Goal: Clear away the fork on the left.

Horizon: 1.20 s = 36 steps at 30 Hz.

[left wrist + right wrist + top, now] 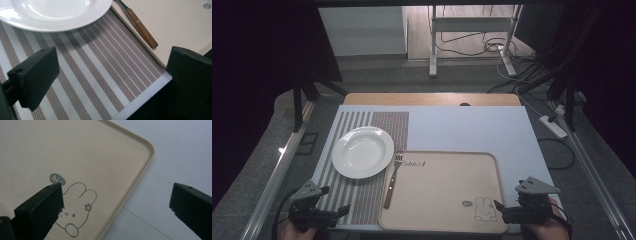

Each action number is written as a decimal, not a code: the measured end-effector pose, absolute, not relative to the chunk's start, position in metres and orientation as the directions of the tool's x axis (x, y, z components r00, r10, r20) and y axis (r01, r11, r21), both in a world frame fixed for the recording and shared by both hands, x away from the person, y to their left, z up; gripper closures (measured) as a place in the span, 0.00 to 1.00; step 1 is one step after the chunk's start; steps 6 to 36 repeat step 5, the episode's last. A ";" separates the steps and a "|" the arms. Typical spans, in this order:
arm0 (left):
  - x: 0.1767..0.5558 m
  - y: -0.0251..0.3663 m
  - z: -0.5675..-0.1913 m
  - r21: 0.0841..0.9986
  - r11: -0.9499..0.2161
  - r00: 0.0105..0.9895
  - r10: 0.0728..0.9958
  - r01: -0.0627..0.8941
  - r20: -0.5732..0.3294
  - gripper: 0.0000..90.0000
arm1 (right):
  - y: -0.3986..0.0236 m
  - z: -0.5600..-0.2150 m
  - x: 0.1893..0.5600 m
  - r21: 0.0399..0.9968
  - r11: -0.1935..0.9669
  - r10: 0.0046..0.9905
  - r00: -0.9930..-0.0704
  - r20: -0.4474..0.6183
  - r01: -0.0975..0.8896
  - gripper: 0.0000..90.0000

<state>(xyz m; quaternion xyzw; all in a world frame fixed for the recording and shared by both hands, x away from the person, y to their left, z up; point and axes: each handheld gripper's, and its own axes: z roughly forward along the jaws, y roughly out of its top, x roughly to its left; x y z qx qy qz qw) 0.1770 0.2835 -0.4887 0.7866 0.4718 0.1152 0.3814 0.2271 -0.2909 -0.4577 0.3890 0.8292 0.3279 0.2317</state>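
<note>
Seen from above, a counter [472, 127] covered by a pale sheet carries a striped placemat [362, 150] on the left and a beige tray [447, 195] with a printed rabbit [484, 209] on the right. A white plate [362, 151] sits on the placemat. A fork [393, 179] with a wooden handle lies just to the plate's right, its handle along the tray's left edge, its tines near the plate's rim. The left gripper [319, 210] hovers low at the near left corner, over the placemat; the right gripper [517, 212] hovers at the near right corner, beside the tray's near right corner. Neither holds anything: both pairs of jaws stand wide apart with nothing between them. In the left gripper view the plate's rim [50, 17] and the fork handle [141, 27] lie ahead of the open jaws, well apart from them. In the right gripper view the jaws straddle the tray's raised rim [135, 182], with the rabbit to one side. This looks like the start of the work, with nothing yet grasped. A likely next move is a reach forward to the fork or plate, needing the jaws lowered around a thin handle or rim. The fork's tines are too small to make out clearly, and whether its handle rests on the tray or just beside it is hard to tell.
</note>
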 end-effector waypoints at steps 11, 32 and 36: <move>0.178 0.285 -0.489 0.708 -0.246 0.519 0.832 0.662 -0.196 0.00 | -0.290 -0.458 0.227 0.716 0.497 0.790 -0.597 -0.139 0.491 0.00; 0.178 0.285 -0.489 0.708 -0.246 0.519 0.832 0.662 -0.196 0.00 | -0.290 -0.458 0.227 0.716 0.497 0.790 -0.597 -0.139 0.491 0.00; 0.178 0.285 -0.489 0.708 -0.246 0.519 0.832 0.662 -0.196 0.00 | -0.290 -0.458 0.227 0.716 0.497 0.790 -0.597 -0.139 0.491 0.00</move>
